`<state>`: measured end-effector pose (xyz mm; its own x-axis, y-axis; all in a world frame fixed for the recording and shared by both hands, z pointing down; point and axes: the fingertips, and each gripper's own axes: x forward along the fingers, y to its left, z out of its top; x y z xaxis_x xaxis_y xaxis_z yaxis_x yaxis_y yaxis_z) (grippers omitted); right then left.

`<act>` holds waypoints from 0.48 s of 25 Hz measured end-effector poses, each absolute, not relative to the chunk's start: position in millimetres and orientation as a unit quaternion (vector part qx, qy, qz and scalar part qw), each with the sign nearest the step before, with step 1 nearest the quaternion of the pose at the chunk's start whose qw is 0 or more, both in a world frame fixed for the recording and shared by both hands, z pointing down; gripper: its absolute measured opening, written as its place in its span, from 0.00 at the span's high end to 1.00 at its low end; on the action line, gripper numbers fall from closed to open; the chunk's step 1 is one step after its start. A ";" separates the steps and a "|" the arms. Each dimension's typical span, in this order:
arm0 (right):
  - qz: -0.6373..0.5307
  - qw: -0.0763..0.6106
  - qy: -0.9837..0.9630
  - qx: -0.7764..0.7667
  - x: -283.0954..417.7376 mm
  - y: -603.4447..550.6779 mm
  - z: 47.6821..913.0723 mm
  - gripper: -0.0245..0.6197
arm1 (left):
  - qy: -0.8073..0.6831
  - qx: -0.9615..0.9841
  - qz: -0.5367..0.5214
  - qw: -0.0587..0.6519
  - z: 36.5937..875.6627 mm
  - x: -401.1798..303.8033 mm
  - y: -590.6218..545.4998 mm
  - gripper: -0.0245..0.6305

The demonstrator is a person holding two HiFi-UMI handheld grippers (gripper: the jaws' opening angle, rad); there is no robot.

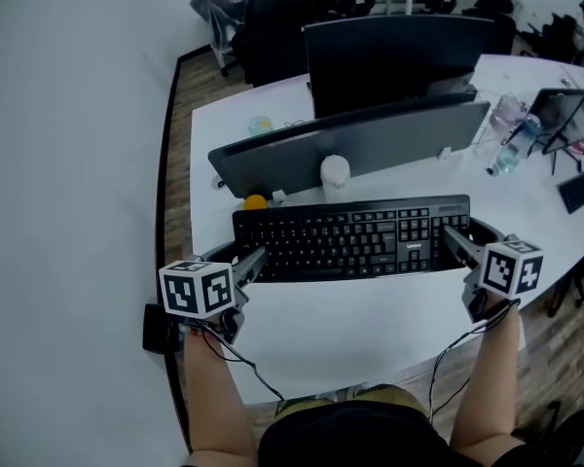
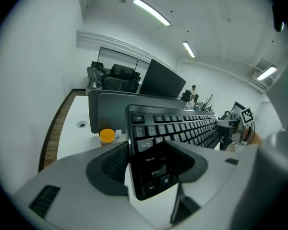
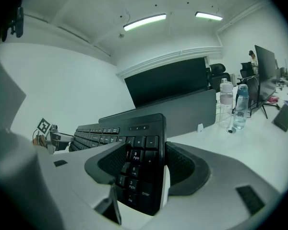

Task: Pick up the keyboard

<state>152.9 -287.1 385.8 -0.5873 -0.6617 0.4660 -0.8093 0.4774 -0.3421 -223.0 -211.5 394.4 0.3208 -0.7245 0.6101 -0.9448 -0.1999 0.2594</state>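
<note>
A black keyboard (image 1: 355, 237) hangs level above the white desk (image 1: 370, 324), lifted clear of it and held at both ends. My left gripper (image 1: 245, 265) is shut on its left end; in the left gripper view the pads clamp the keyboard (image 2: 156, 155) around the Caps Lock and Shift keys. At the other end my right gripper (image 1: 459, 241) is shut on the number pad, and the right gripper view has the keyboard (image 3: 139, 171) pinched between both pads.
Behind the keyboard a grey divider panel (image 1: 355, 144) crosses the desk, with a dark monitor (image 1: 394, 56) beyond it. A white cup (image 1: 335, 175) and an orange cap (image 1: 255, 202) sit by the panel. Bottles (image 1: 511, 134), a tablet stand (image 1: 565, 115) and office chairs (image 1: 273, 27) lie further off.
</note>
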 end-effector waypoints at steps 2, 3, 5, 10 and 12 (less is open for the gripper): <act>0.267 0.133 -0.850 0.434 149.6 -285.4 373.9 0.56 | -0.555 0.755 0.179 0.300 383.9 -225.7 -209.7 0.59; 0.265 0.132 -0.851 0.434 145.2 -283.8 367.6 0.56 | -0.556 0.756 0.178 0.296 377.5 -230.1 -208.8 0.59; 0.262 0.132 -0.851 0.436 132.0 -280.1 353.7 0.56 | -0.557 0.758 0.178 0.288 363.2 -243.4 -206.8 0.59; 0.243 0.125 -0.857 0.437 128.9 -273.2 324.6 0.56 | -0.563 0.758 0.183 0.273 336.8 -247.4 -202.6 0.59; 0.232 0.121 -0.861 0.437 132.6 -268.0 311.1 0.56 | -0.566 0.757 0.185 0.269 326.0 -243.9 -197.4 0.59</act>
<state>132.6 -268.0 311.1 -0.5893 -0.6961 0.4102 -0.8079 0.5109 -0.2937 -243.9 -197.4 326.0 0.2907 -0.7578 0.5842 -0.9565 -0.2143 0.1979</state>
